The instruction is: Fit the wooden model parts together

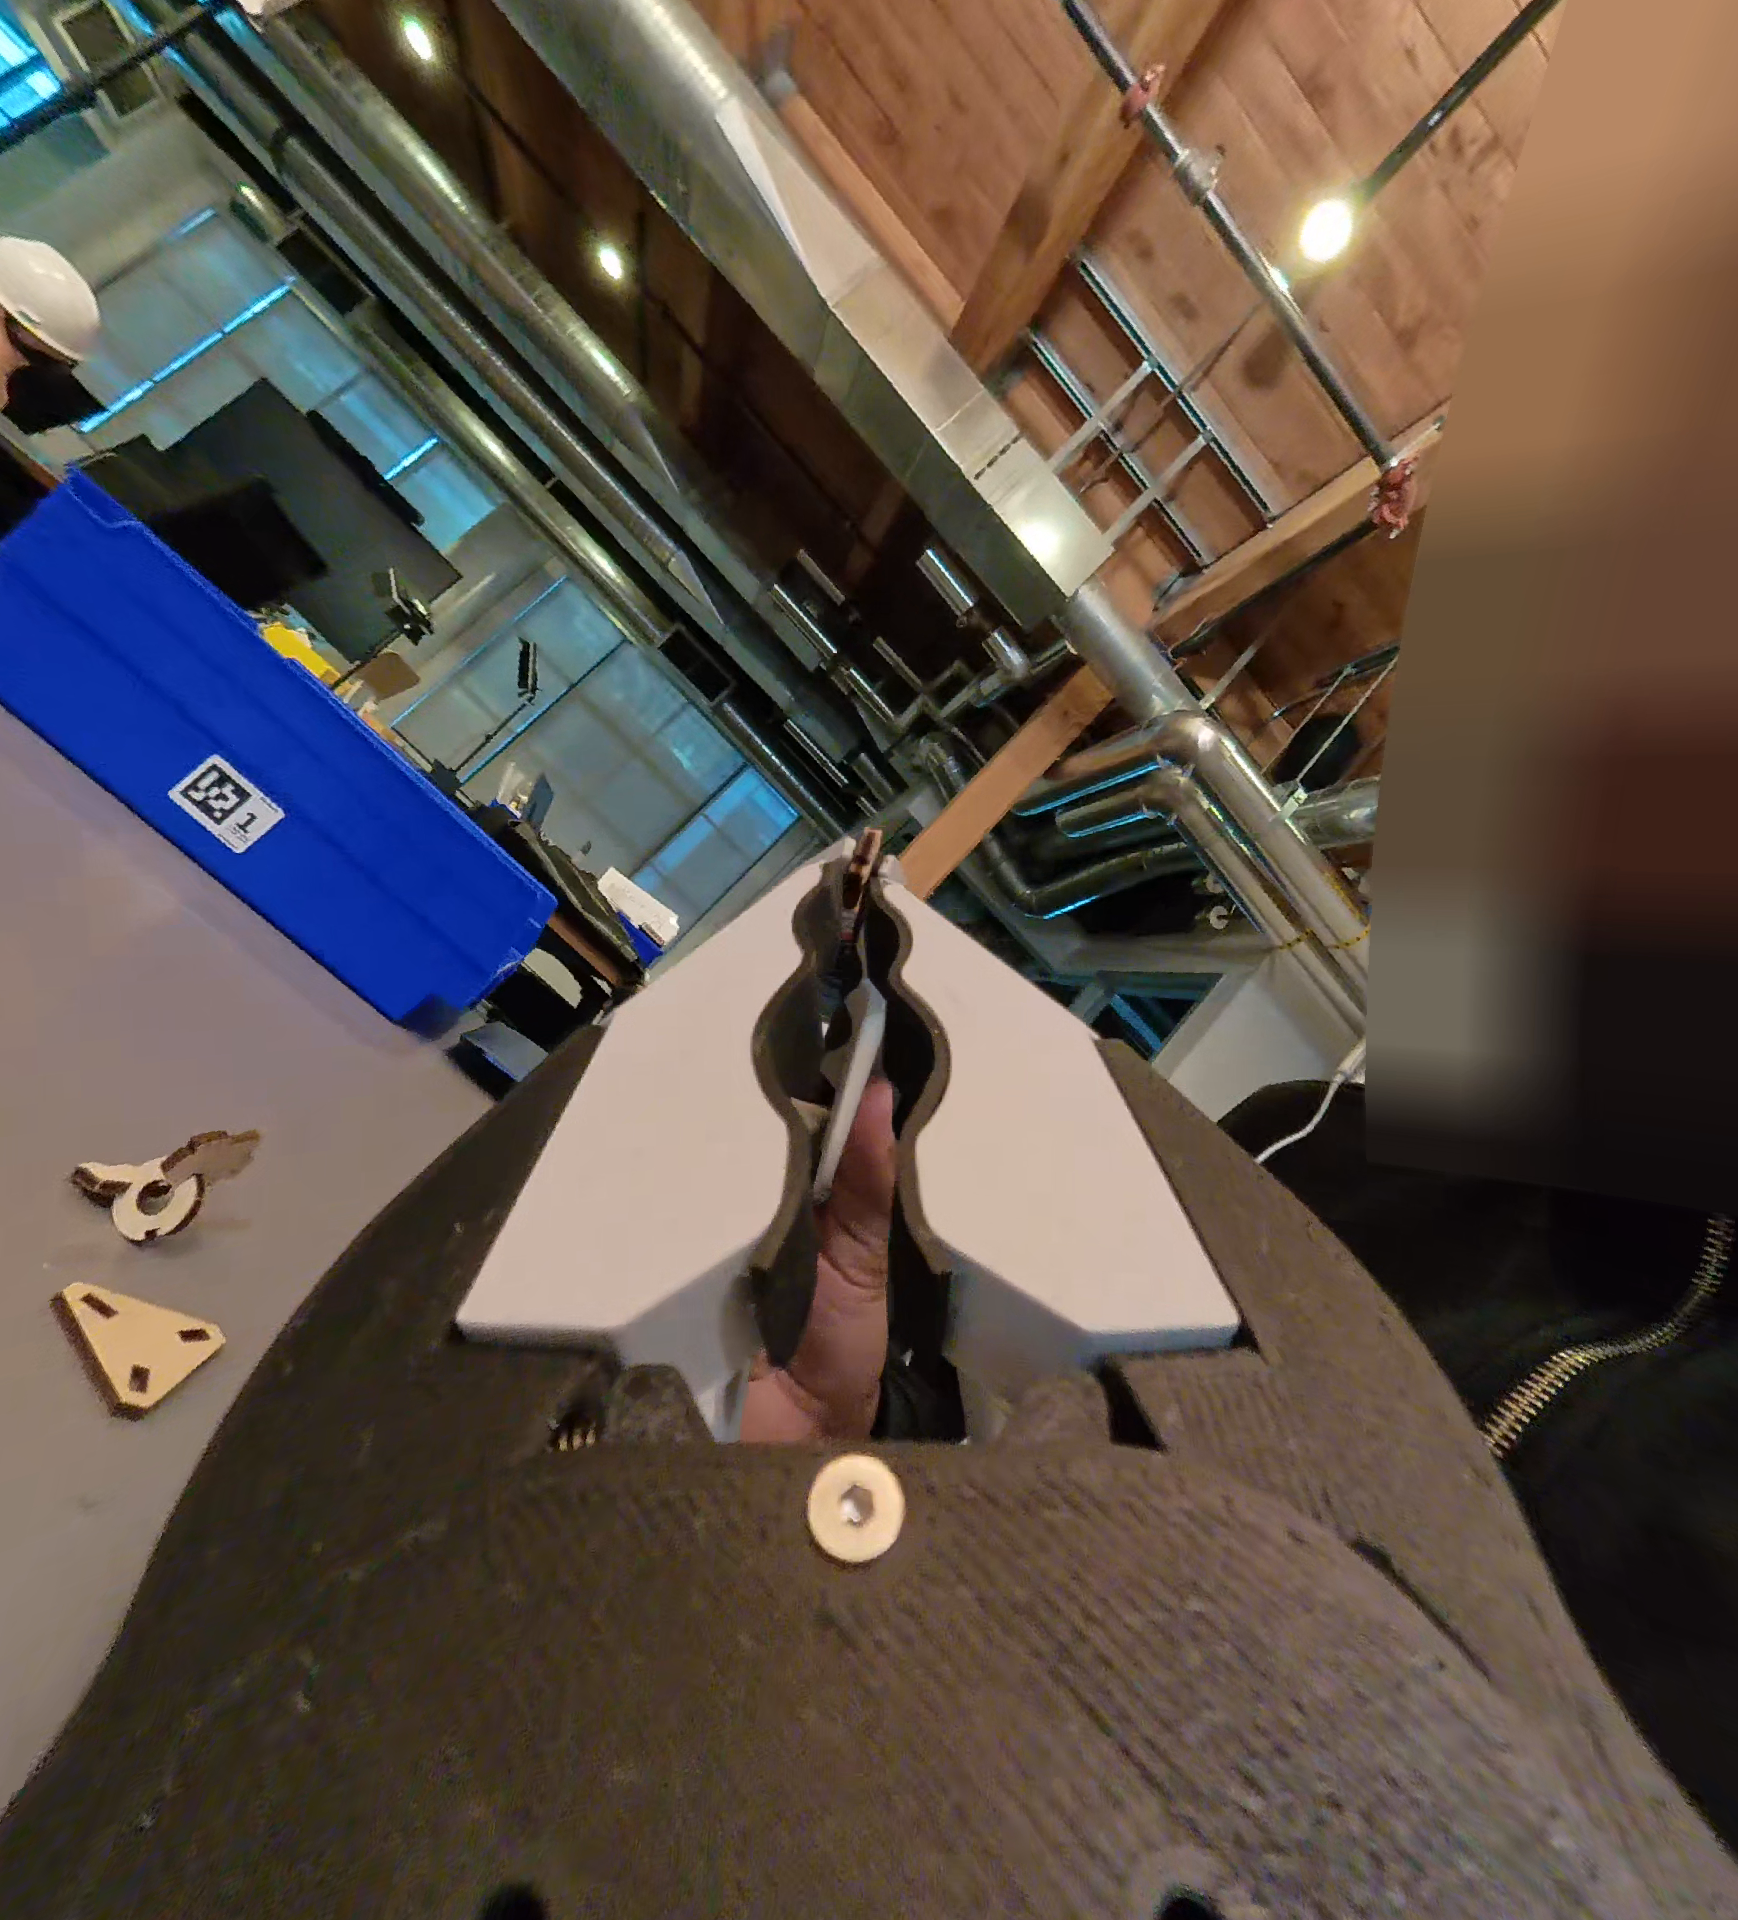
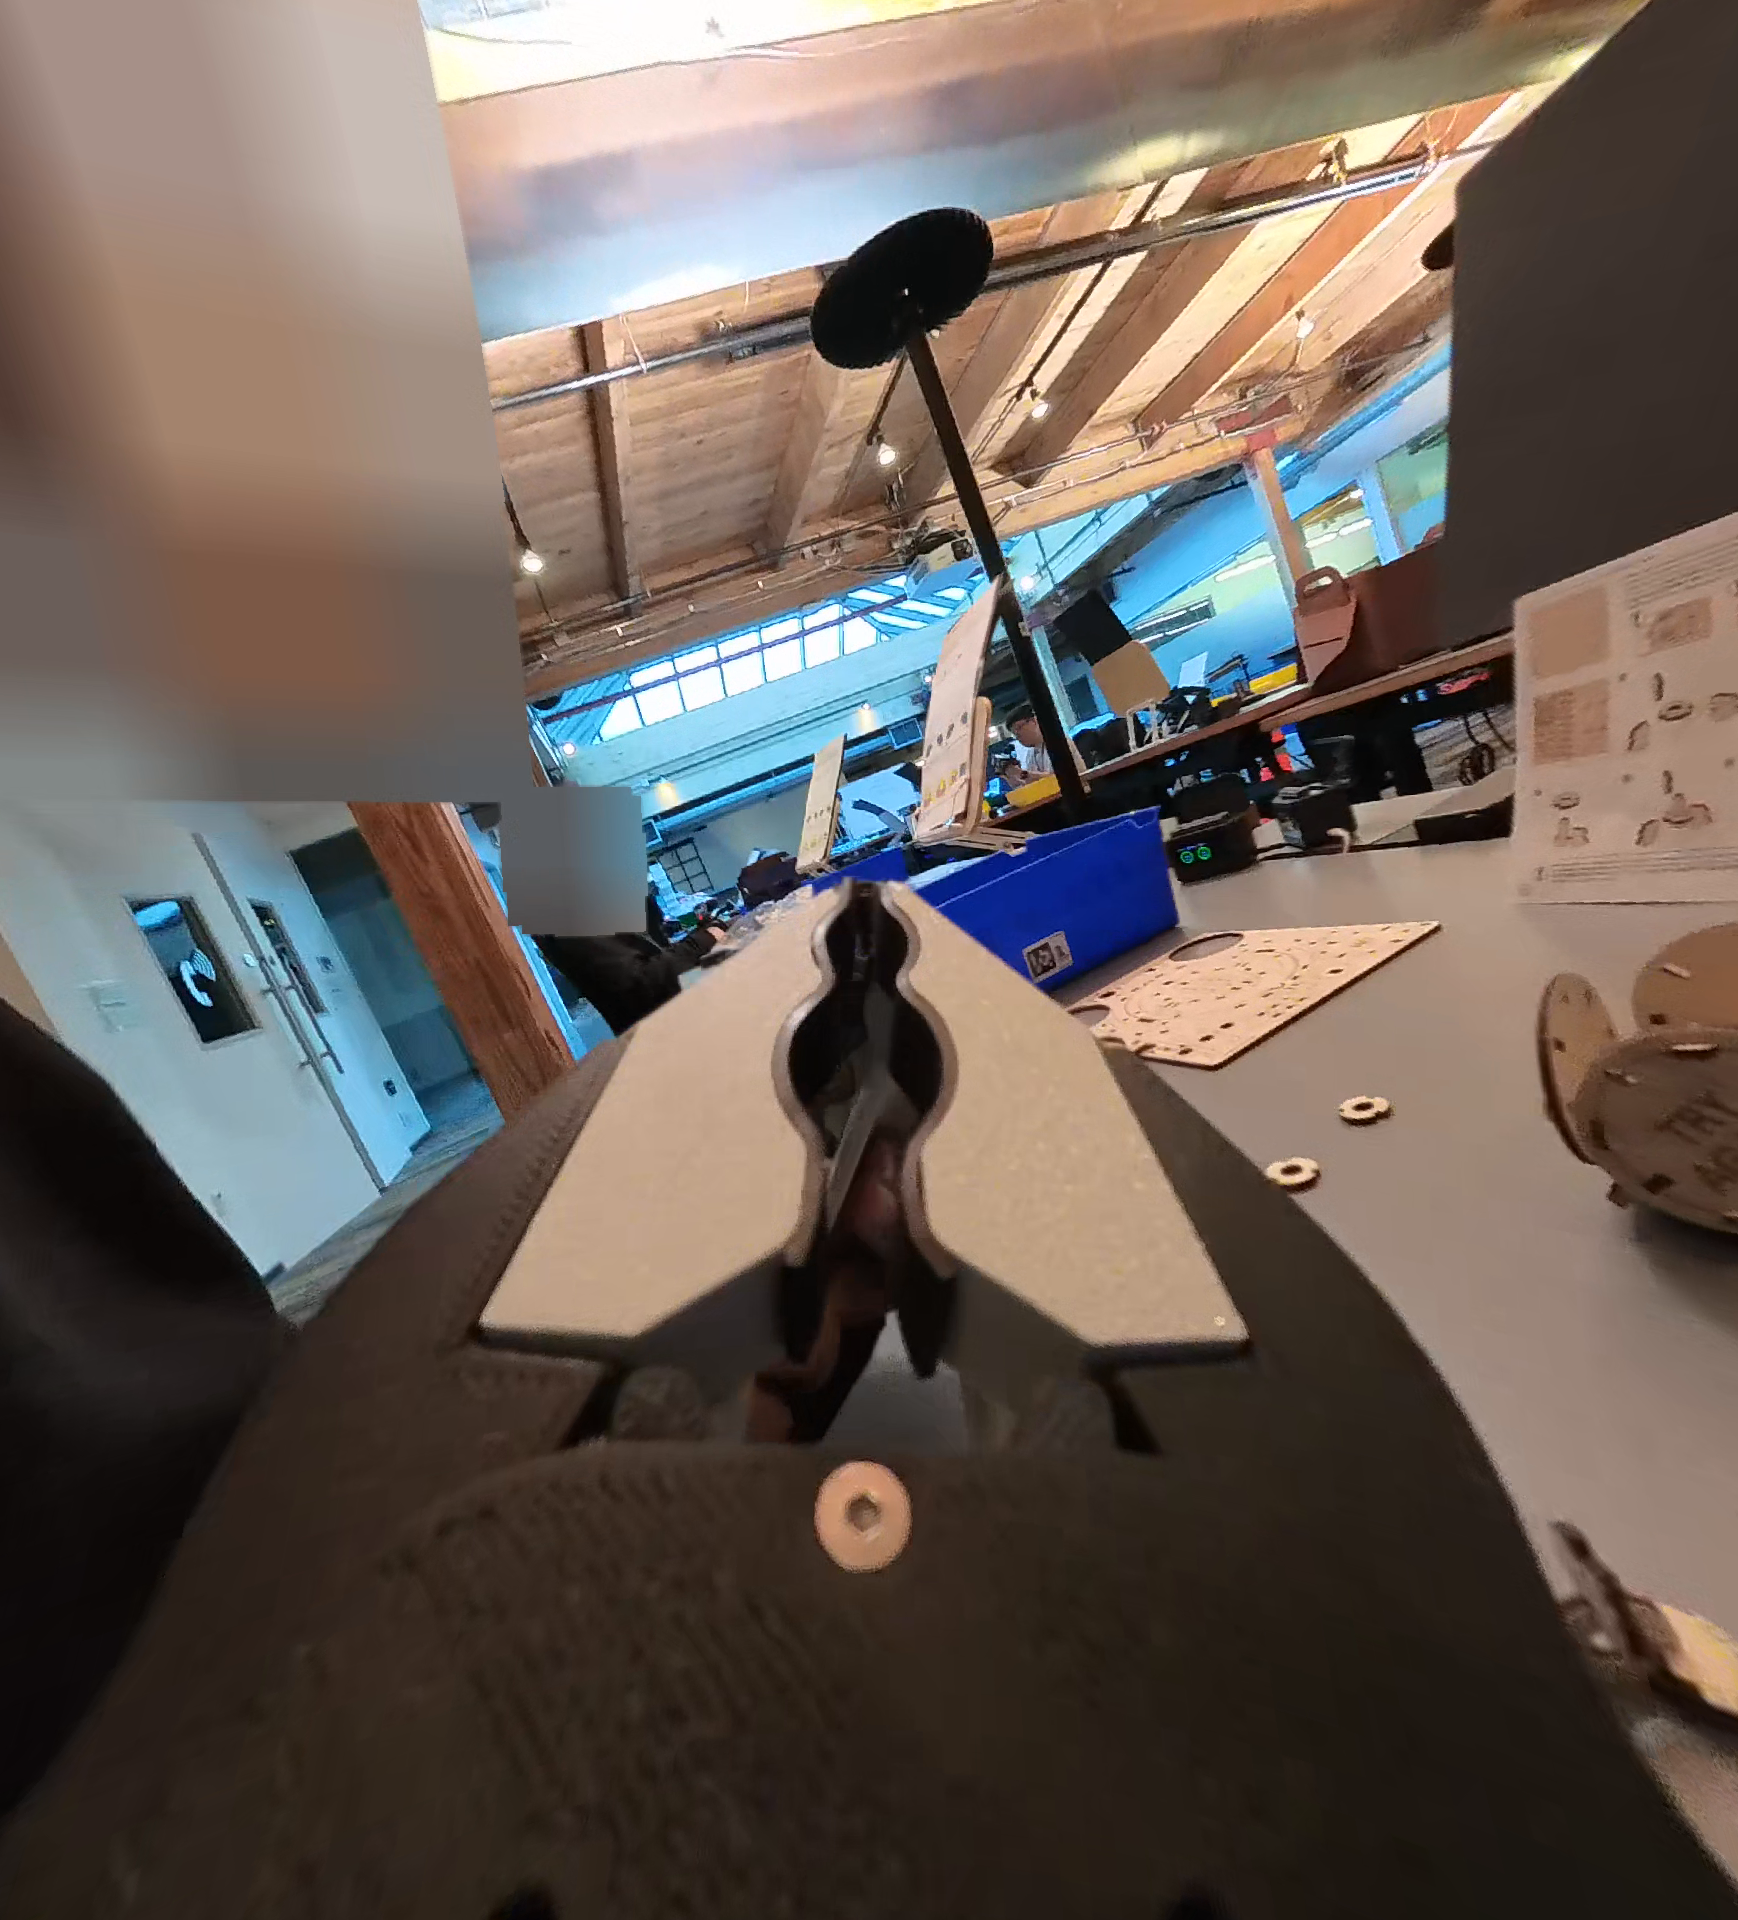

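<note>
My left gripper [image 1: 863, 868] is tilted up toward the ceiling, and its two grey fingers [image 1: 740, 1039] are pressed together on a thin wooden piece [image 1: 865, 847] whose end sticks out a little past the tips. Behind the fingers, through the wavy gap, I see a part of a hand [image 1: 849, 1226] and a thin white strip [image 1: 860, 1081] beside it. To the left, on the grey table [image 1: 34, 935], lie a small wooden piece with a round hole [image 1: 164, 1179] and, nearer to me, a wooden triangle with three slots [image 1: 136, 1345]. Farther back stands a blue bin [image 1: 221, 727] with a white sticker on its side.

My right gripper [image 2: 860, 894] has its fingers [image 2: 1031, 1143] closed tip against tip; I cannot tell if something thin is between them. To the right of it, on the table [image 2: 1467, 1403], lie two small wooden rings [image 2: 1364, 1109], well apart from the fingers. Beyond them there is a flat wooden sheet with many cut-outs [image 2: 1260, 987], and at the right edge a round wooden assembly [image 2: 1696, 1081]. A printed instruction sheet [image 2: 1675, 707] stands behind it. The blue bin [image 2: 1052, 904] is just behind the fingertips in this view, and a black pole with a round disc on top [image 2: 958, 499] rises behind it. Low on the right lies another small wooden piece [image 2: 1675, 1652], blurred.
</note>
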Action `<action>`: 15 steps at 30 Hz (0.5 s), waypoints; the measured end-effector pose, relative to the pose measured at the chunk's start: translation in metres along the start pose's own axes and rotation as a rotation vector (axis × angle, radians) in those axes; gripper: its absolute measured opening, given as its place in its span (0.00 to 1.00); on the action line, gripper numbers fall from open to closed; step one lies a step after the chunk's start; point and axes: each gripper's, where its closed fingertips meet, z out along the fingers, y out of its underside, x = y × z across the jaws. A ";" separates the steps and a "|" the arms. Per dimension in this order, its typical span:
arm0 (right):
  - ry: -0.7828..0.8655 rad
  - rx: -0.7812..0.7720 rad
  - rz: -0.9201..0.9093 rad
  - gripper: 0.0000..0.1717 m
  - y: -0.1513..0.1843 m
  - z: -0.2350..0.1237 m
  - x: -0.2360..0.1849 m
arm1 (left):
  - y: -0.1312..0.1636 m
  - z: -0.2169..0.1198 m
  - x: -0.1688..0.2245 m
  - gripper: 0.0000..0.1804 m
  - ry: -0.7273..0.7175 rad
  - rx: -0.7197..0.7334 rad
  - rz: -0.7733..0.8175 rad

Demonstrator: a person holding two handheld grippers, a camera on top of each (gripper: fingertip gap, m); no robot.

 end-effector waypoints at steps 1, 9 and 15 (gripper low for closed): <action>0.006 0.000 -0.006 0.00 0.002 0.001 -0.001 | -0.002 -0.002 0.001 0.01 -0.004 0.007 0.003; -0.007 -0.040 -0.012 0.00 0.009 0.006 -0.007 | -0.007 -0.009 0.007 0.00 0.031 0.030 -0.030; -0.029 -0.121 -0.046 0.00 0.017 0.003 -0.007 | -0.005 -0.011 0.006 0.00 0.048 0.013 -0.063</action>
